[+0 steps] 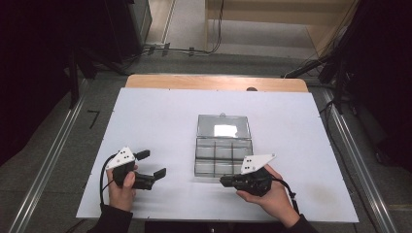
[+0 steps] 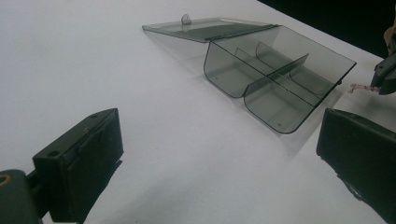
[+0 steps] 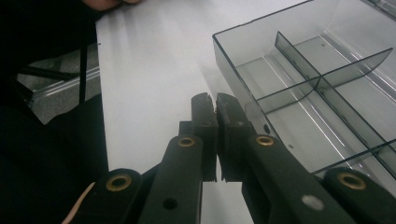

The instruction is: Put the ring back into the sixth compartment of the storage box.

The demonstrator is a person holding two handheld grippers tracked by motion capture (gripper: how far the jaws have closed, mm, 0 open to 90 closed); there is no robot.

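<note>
A clear grey compartment box (image 1: 223,156) lies in the middle of the white board, empty, its lid (image 1: 223,127) folded open away from me. My right gripper (image 1: 224,180) rests just in front of the box's near left corner, pointing left with its jaws shut. In the right gripper view its jaws (image 3: 215,100) meet beside the box wall (image 3: 236,74). My left gripper (image 1: 151,163) stands open on the board, left of the box and apart from it. From the left gripper (image 2: 219,135) I see the box (image 2: 275,100), and a tiny pale thing (image 2: 358,87) at the right gripper's tip (image 2: 380,79); whether it is held is unclear.
The white board (image 1: 160,121) lies on a wooden table whose far edge (image 1: 214,82) shows beyond it. Metal rails (image 1: 48,160) run along both sides on the floor. Cables (image 1: 184,49) and dark equipment stand at the back.
</note>
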